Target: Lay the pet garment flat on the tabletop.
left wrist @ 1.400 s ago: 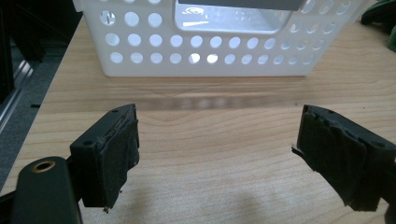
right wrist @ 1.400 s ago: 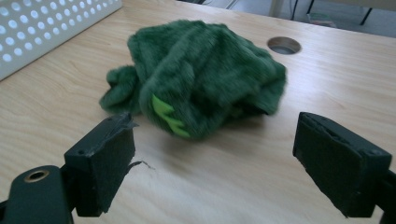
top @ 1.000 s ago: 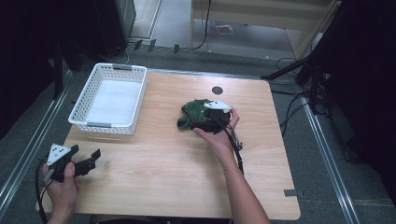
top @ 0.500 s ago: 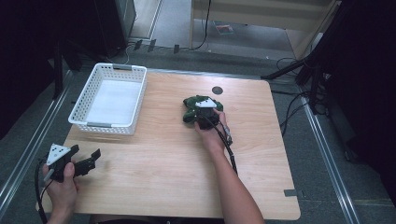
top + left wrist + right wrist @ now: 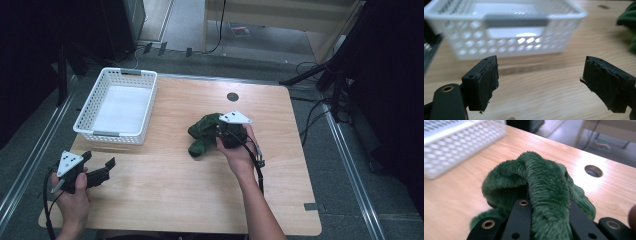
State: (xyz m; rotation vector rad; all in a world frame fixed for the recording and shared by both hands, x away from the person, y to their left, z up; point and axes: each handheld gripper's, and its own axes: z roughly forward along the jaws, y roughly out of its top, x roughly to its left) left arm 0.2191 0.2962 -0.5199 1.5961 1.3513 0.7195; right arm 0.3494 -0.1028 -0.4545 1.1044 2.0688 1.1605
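A dark green fuzzy cloth (image 5: 201,134) is bunched near the middle of the wooden table (image 5: 165,195). My right gripper (image 5: 219,136) is shut on it from the right. In the right gripper view the green pile (image 5: 544,180) bulges up between the two black jaws of the right gripper (image 5: 548,221) and hides their tips. My left gripper (image 5: 97,161) is held open at the table's near left corner. Nothing lies between its pads (image 5: 486,80). Its view faces the white basket (image 5: 516,21), and an edge of the cloth (image 5: 629,17) is at the far right.
A white perforated basket (image 5: 120,75) stands at the table's back left; nothing is visible inside it, and its corner (image 5: 461,137) is in the right gripper view. A round cable hole (image 5: 232,96) sits in the table behind the cloth. Cables and metal rails run along the floor around the table.
The right gripper's jaws closed onto the green cloth, and hand and cloth shifted toward the near edge. The left gripper moved slightly and stays open.
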